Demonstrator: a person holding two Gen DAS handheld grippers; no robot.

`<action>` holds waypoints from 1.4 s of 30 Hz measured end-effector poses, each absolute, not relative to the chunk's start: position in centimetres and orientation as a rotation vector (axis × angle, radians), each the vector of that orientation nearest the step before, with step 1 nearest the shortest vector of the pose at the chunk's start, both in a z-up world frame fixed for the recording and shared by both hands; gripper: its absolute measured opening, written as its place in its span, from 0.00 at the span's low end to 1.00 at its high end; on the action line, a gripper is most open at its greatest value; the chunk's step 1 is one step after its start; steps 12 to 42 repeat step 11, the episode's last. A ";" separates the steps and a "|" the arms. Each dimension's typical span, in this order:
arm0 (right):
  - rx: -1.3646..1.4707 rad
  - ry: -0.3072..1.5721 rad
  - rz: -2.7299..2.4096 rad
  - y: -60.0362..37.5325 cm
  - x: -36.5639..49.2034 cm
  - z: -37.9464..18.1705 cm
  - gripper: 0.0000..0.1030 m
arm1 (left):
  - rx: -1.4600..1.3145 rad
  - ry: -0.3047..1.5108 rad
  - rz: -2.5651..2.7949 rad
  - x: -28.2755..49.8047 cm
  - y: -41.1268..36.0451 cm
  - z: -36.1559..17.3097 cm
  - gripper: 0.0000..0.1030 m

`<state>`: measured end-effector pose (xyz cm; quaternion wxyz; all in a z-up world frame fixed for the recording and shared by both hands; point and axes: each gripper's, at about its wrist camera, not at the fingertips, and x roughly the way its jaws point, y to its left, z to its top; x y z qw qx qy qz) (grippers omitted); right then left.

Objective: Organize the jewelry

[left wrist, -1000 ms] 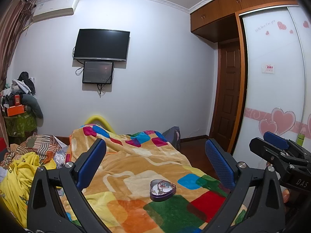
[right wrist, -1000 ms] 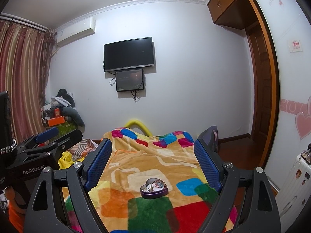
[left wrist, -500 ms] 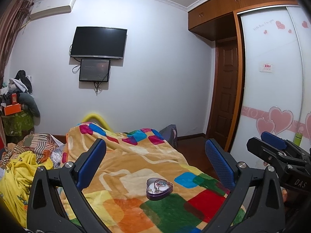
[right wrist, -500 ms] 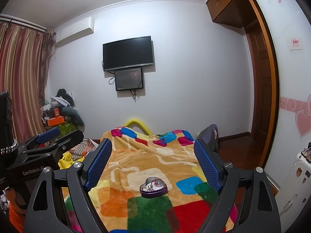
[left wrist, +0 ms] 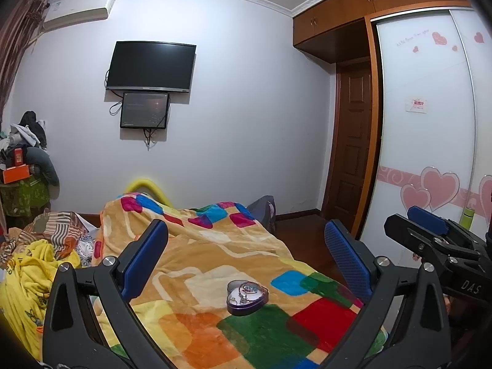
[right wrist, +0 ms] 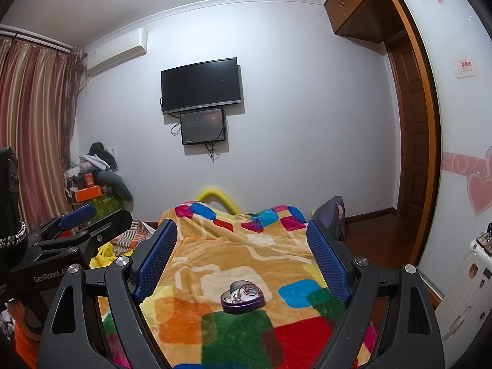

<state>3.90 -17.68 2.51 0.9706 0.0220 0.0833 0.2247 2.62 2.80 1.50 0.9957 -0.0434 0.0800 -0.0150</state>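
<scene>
A purple heart-shaped tin (left wrist: 247, 297) holding jewelry sits open on a colourful patchwork blanket (left wrist: 215, 252) on the bed. It also shows in the right wrist view (right wrist: 242, 296). My left gripper (left wrist: 246, 255) is open and empty, raised above and behind the tin. My right gripper (right wrist: 243, 252) is open and empty too, likewise short of the tin. The right gripper shows at the right edge of the left wrist view (left wrist: 430, 240), and the left gripper at the left edge of the right wrist view (right wrist: 70, 230).
A yellow cloth pile (left wrist: 27, 273) and striped fabric (left wrist: 55, 224) lie left of the blanket. A wardrobe with heart decals (left wrist: 430, 153) and a wooden door (left wrist: 350, 141) stand right. A TV (left wrist: 150, 64) hangs on the far wall. A white suitcase (right wrist: 461, 283) stands right.
Both views have shifted slightly; the tin sits a little lower and more central between the fingers. Both grippers stay open.
</scene>
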 end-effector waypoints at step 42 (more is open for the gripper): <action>0.046 0.174 0.452 -17.6 4.0 2.4 0.82 | -0.092 0.159 -0.023 2.7 2.9 1.4 0.99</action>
